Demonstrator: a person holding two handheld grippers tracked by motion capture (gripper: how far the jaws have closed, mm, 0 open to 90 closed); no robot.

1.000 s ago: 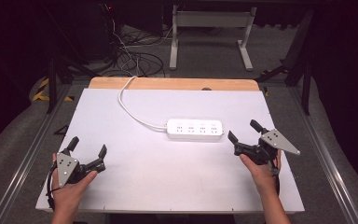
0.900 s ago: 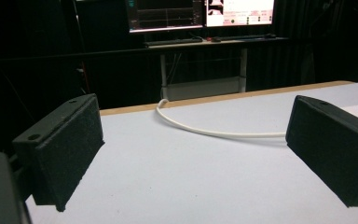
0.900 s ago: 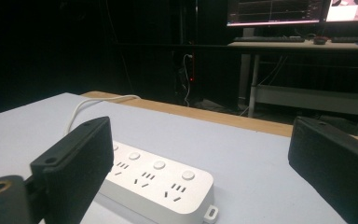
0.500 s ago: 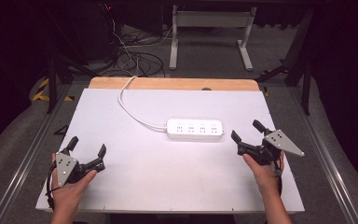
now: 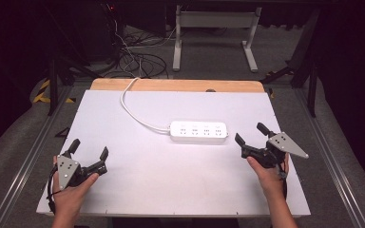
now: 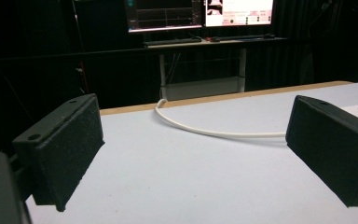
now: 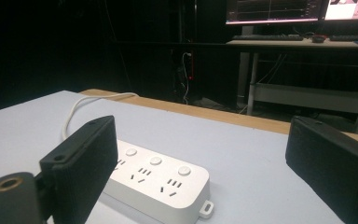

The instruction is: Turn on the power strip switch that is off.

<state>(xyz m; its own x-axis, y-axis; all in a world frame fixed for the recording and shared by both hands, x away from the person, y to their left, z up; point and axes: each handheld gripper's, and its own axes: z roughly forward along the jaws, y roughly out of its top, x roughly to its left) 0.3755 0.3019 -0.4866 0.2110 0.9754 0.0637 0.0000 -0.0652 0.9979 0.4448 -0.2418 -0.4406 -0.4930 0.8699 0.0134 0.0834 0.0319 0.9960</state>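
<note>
The power strip's [image 7: 156, 179] near end hides behind one jaw.

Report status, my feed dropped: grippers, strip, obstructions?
Left gripper open, idle. Right gripper open beside power strip. Strip flat, untouched. Only its cord nearby.

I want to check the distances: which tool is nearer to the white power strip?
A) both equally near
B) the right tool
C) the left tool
B: the right tool sits just beside the end of the power strip, while the left tool is much farther away.

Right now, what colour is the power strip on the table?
White, with a white cord; the power strip shows best in the right gripper view.
</note>
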